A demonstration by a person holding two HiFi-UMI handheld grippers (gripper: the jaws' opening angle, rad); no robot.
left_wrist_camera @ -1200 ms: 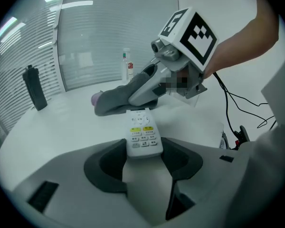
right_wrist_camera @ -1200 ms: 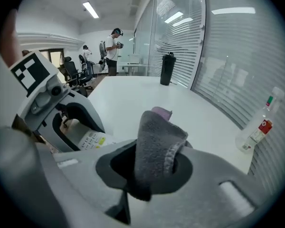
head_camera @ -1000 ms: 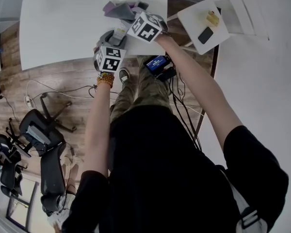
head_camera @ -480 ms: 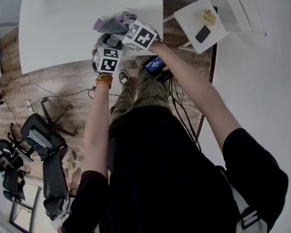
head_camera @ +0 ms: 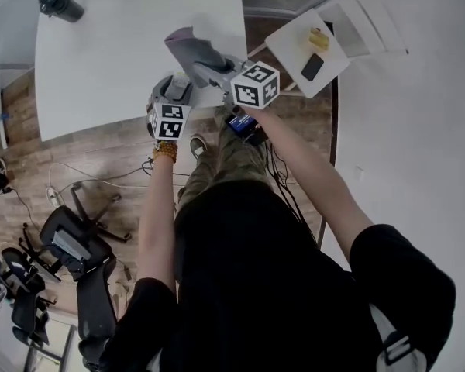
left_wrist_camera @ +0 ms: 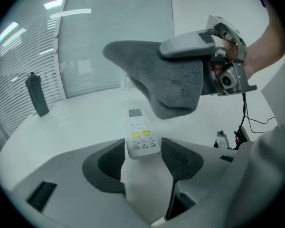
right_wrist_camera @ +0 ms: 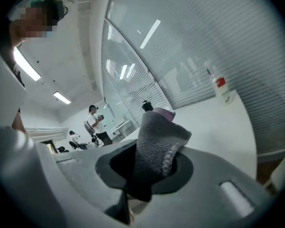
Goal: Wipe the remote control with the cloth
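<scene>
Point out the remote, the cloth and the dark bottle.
Remote (left_wrist_camera: 142,140), left gripper view, on its keypad.
Cloth (left_wrist_camera: 173,87), left gripper view, on the hanging fold.
Bottle (left_wrist_camera: 37,98), left gripper view, on its body.

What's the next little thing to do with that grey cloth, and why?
Probably lower the right gripper so the cloth meets the remote control. The cloth hangs above the remote, not touching it, pinched in the right gripper, whose jaws have just eased open slightly. The left gripper clamps the remote's near end, buttons facing up and exposed.
</scene>
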